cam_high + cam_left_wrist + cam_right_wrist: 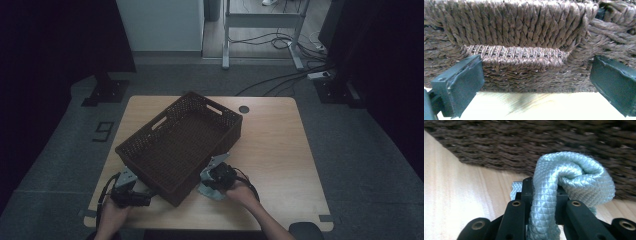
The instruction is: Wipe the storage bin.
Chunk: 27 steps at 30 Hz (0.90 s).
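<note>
A dark brown woven basket (140, 134) stands at an angle on the wooden table (280, 150). My left gripper (146, 192) is at its near corner. In the left gripper view the jaws of my left gripper (536, 85) stand open, wide apart, in front of the basket wall (524, 27) and its handle slot (516, 53). My right gripper (210, 177) is beside the basket's near right wall. It is shut on a pale blue-grey quilted cloth (574, 177), which folds over the closed tips of that gripper (544, 202), with the basket (524, 142) just beyond.
The basket's inside looks empty in the high view. Bare table lies to the right of my right hand, with a round cable hole (243, 109) at the back edge. Around the table are a dark floor, cables (280, 80) and a desk frame (260, 30).
</note>
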Tool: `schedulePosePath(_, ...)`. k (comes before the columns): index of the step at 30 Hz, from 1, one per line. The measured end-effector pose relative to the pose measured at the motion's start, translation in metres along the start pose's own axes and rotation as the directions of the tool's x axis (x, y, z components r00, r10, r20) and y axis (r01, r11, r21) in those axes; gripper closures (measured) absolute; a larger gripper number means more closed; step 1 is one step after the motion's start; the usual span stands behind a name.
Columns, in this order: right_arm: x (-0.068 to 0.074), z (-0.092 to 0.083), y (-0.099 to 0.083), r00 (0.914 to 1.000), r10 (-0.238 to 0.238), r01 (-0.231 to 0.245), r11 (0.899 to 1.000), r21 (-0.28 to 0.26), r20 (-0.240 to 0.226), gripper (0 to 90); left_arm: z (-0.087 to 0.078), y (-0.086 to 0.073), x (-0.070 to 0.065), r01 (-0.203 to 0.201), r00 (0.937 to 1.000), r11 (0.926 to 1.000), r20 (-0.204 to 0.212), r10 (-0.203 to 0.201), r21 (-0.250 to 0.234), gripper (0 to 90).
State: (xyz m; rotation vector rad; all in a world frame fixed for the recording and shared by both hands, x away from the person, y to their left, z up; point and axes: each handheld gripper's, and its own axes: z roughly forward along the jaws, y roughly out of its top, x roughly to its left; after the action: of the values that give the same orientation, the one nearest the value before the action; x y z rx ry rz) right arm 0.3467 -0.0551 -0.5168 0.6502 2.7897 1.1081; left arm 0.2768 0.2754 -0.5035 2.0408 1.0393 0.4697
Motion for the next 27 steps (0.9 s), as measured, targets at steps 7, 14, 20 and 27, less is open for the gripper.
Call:
schedulePosePath(7,0.016,0.007,0.005,0.9983,-0.044,0.044,0.999,0.004,-0.038,76.6,0.0,0.0,0.0,0.0,1.0,1.0,0.0,0.0,-0.002,0.0)
schedulePosePath(14,0.029,0.012,0.009,0.9952,-0.079,0.08,0.997,0.007,-0.058,76.5,0.0,0.0,0.0,0.0,1.0,1.0,0.0,0.0,-0.003,0.0)
schedulePosePath(20,0.036,0.014,0.011,0.9922,-0.087,0.088,0.996,0.0,-0.089,76.6,0.0,0.0,0.0,0.001,1.0,1.0,0.0,-0.001,-0.003,0.0)
schedulePosePath(27,0.051,0.02,0.014,0.9861,-0.122,0.124,0.992,0.004,-0.113,76.5,0.0,0.0,0.0,0.001,1.0,1.0,0.0,-0.001,-0.003,0.0)
